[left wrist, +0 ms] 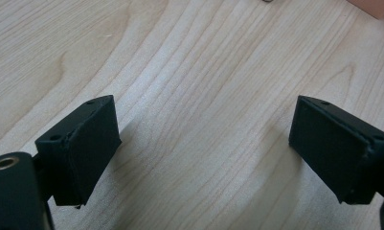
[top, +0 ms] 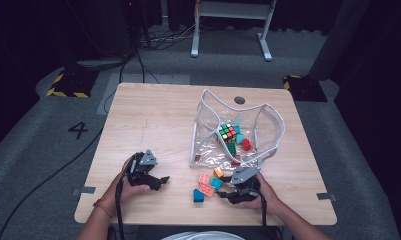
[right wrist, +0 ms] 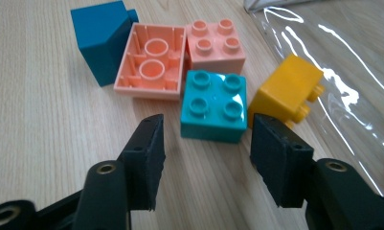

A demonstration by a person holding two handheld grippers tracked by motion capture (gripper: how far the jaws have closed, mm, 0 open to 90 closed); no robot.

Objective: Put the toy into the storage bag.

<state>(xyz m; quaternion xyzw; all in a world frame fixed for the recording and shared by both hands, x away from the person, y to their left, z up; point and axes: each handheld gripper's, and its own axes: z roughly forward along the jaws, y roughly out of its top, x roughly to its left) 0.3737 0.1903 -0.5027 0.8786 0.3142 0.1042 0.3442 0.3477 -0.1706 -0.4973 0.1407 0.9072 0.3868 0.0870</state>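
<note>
Right hand-held gripper view reveals the teal brick's four studs.

On the grey floor, left of the wooden table, a large dark number "4" is marked. It is the only sign that can be read. The yellow and black striped marks on the floor near the table's far left corner carry no letters. The toy bricks, the colour cube and the clear bag show no label or brand that is possible to read. In both gripper views no text is visible on the jaws or on the table surface.
</note>
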